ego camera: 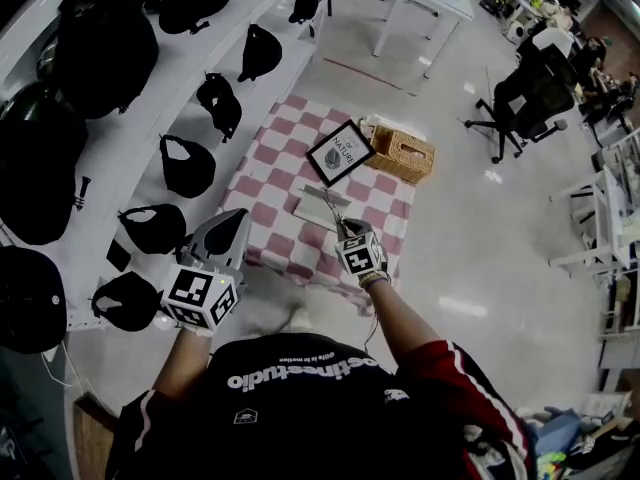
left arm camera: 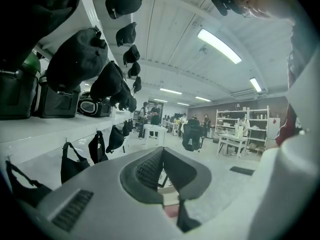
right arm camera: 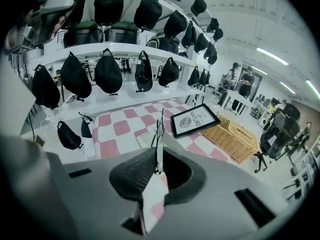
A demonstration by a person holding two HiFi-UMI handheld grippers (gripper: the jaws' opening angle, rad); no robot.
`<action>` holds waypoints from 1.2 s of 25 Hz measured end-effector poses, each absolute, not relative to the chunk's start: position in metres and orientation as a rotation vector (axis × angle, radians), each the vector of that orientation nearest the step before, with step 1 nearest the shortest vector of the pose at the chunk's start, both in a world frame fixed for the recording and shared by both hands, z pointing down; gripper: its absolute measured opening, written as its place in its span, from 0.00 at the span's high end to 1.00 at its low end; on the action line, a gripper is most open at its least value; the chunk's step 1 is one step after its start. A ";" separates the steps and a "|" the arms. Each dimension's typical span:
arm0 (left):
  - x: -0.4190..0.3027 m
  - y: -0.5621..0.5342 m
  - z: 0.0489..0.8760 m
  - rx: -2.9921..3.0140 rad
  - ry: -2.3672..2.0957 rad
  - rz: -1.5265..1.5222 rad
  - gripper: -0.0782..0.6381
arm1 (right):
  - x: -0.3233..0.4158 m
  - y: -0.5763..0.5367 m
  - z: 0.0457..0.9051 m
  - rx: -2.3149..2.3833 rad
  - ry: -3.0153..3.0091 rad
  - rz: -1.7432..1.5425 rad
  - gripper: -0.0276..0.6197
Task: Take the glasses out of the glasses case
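Wall shelving (ego camera: 130, 138) runs from 12 round to 9 o'clock in the head view, hung and stacked with black bags (ego camera: 100, 48). A red-and-white checked cloth (ego camera: 275, 198) covers a low table at centre. The person stands at 6 o'clock with both forearms stretched toward the cloth. The left forearm (ego camera: 180, 353) is at 7 o'clock, and its left gripper (ego camera: 240, 218) is held roughly level over the cloth's near-left corner. In the left gripper view, the pads meet tip to tip with nothing between them (left arm camera: 162, 151). The right forearm (ego camera: 400, 318) reaches from 5 o'clock, and the right gripper (ego camera: 345, 226) tips steeply down over the cloth's near edge. A wicker basket (ego camera: 402, 153) sits at the cloth's 2 o'clock corner. Just beside it, toward 9 o'clock, lies a black-framed picture (ego camera: 340, 153) with a leaf motif. The right gripper view shows its print as "OF NATURE" (right arm camera: 195, 120). White lettering on the person's dark shirt is upside down to the head camera and cannot be read with any certainty. The pale glasses case (ego camera: 318, 208) lies flat on the cloth, directly beyond the right gripper at its 12 o'clock. The right claw is nearly closed, nipping the glasses (right arm camera: 160, 129) edge-on. They stand up from between the pads, clear of the case.
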State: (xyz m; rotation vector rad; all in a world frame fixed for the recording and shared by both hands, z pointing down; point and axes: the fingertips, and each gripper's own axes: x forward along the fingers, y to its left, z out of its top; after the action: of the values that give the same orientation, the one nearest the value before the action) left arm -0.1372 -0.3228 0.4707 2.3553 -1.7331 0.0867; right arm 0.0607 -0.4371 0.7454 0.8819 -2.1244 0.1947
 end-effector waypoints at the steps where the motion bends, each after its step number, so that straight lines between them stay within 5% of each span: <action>1: -0.138 -0.324 0.471 2.363 -1.726 0.088 0.88 | 0.062 -0.434 0.742 0.892 -2.125 0.194 0.89; 30: -0.056 -0.373 0.437 2.639 -1.334 0.071 0.88 | 0.126 -0.346 0.587 1.379 -2.236 0.264 0.89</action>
State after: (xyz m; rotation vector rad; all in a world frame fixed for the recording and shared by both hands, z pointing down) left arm -0.0562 -0.3733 0.4373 2.6386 -1.3340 0.0714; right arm 0.1258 -0.3461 0.5871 1.3786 -2.2360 0.2641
